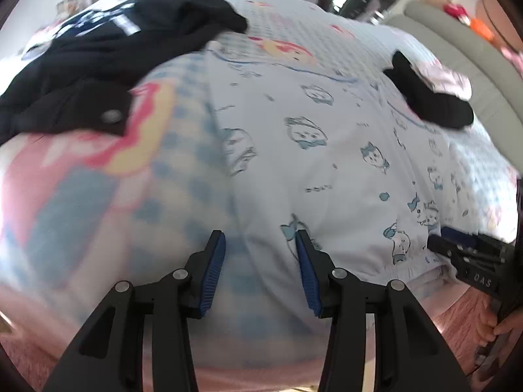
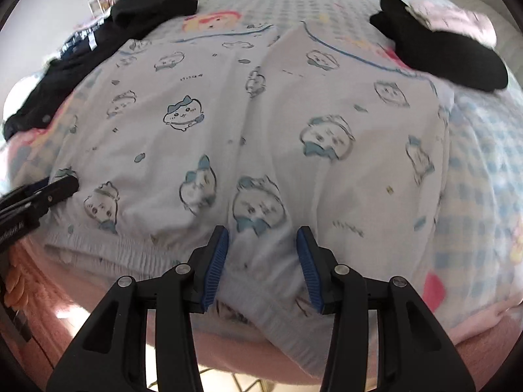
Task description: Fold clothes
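**Both grippers spread above white patterned garment on bed**

Left wrist view: left gripper [image 1: 261, 236] hovering with jaws apart, nothing between the blue pads [image 1: 214, 272]. Poised over the left edge of a white cartoon-print garment [image 1: 327, 163], spread flat on a checked bedcover [image 1: 157, 196]. Black jacket [image 1: 98, 65] heaped at upper left, snap button showing. Smaller black garment [image 1: 425, 98] at upper right, partly over a pink item [image 1: 447, 78]. Right gripper [image 1: 470, 251] at the right edge, near the garment's elastic waistband, held by a hand [image 1: 506, 326].

Right wrist view: right gripper [image 2: 263, 236] likewise spread, empty, over the waistband [image 2: 261, 287] near the bed's front edge. White cartoon-print garment [image 2: 261, 114] filling the middle, a crease running down its centre. Left gripper [image 2: 49, 192] at the left edge, just beside the garment's lower-left corner. Black jacket [image 2: 81, 65] upper left, smaller black garment [image 2: 441, 49] upper right. Pink blanket edge [image 2: 98, 294] below.
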